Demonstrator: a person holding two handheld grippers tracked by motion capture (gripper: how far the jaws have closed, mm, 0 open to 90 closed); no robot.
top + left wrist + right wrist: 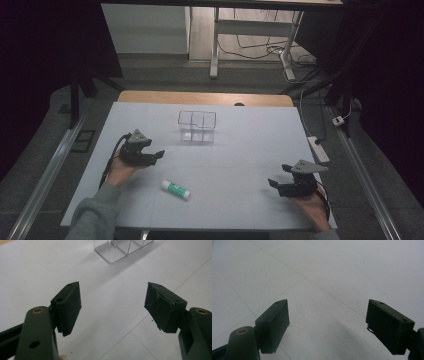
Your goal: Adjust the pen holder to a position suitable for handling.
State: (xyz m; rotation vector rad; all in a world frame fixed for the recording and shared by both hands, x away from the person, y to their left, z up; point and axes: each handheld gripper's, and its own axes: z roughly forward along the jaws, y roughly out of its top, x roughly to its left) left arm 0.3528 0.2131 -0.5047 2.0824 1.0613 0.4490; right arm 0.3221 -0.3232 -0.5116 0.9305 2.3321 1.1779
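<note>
A white glue stick [175,190] with a green label lies flat on the white table mat [240,150], near the front and left of centre. A clear plastic box [197,126] with compartments stands toward the back centre; its near corner [117,251] appears in the left gripper view. My left gripper [159,154] rests at the left, open and holding nothing, pointing right, above and left of the glue stick. Its jaws [113,305] stand wide apart over bare mat. My right gripper [276,181] sits at the front right, open and holding nothing, pointing left [327,325].
The mat covers a wooden table whose far edge [205,98] shows behind it. A power strip [318,148] and cables lie on the floor to the right. Metal desk legs [215,45] stand beyond the table.
</note>
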